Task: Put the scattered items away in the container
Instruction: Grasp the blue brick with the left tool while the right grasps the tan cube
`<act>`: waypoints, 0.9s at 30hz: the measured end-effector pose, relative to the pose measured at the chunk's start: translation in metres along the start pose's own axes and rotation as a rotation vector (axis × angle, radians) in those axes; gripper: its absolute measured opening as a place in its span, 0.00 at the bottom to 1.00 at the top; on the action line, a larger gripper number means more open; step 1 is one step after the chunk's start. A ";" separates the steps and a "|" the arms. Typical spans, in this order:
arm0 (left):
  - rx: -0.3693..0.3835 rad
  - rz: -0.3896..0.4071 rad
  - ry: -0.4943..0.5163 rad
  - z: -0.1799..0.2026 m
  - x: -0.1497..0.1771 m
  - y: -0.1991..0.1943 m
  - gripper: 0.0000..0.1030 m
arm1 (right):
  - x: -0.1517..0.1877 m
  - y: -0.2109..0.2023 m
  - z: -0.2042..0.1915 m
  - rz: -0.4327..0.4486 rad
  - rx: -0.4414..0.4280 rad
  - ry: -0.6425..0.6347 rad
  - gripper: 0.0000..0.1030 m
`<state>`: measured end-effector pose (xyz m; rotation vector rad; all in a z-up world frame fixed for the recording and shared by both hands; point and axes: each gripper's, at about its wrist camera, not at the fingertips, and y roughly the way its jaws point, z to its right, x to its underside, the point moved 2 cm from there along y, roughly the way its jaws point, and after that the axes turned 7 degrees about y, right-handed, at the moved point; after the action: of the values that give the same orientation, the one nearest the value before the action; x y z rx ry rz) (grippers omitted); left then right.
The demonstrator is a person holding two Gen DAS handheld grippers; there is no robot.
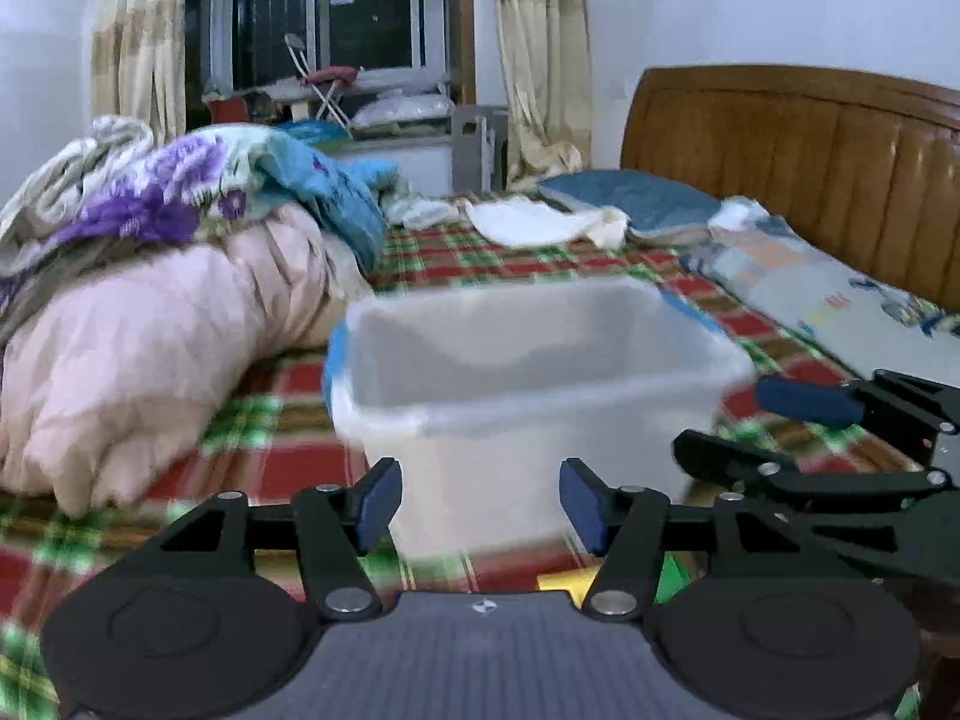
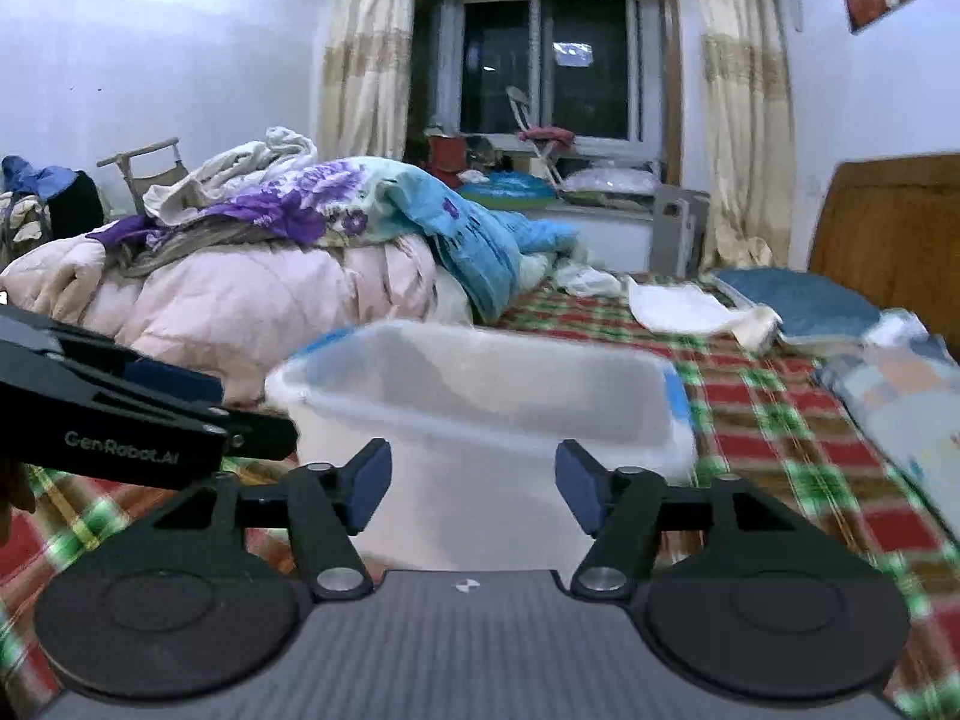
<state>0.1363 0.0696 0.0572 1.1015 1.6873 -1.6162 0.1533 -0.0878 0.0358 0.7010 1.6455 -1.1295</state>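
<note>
Both the left claw (image 1: 480, 504) and right claw (image 2: 474, 492) gape empty at lower centre, aimed at the translucent container (image 1: 528, 372) on the bed (image 1: 288, 402), seemingly ready to fetch items.

Translucent plastic container (image 1: 540, 396) on plaid cloth bedsheet (image 1: 480, 252).

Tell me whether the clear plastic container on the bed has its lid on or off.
Off. The container stands upright on the plaid bedcover with its top open; its inner walls show in both wrist views.
</note>
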 end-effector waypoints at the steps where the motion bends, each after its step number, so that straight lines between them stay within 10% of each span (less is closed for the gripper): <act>1: 0.008 -0.015 0.001 0.005 0.009 -0.002 0.61 | 0.006 -0.005 0.002 -0.008 0.006 0.015 0.63; 21: 0.102 -0.168 0.053 0.063 0.119 0.004 0.61 | 0.106 -0.038 0.013 -0.162 0.043 0.013 0.59; 27: 0.107 -0.147 0.068 0.062 0.119 0.014 0.60 | 0.120 -0.029 0.013 -0.197 0.038 -0.023 0.42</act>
<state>0.0781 0.0295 -0.0582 1.1171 1.7795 -1.7980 0.0914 -0.1193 -0.0668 0.5565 1.7053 -1.3068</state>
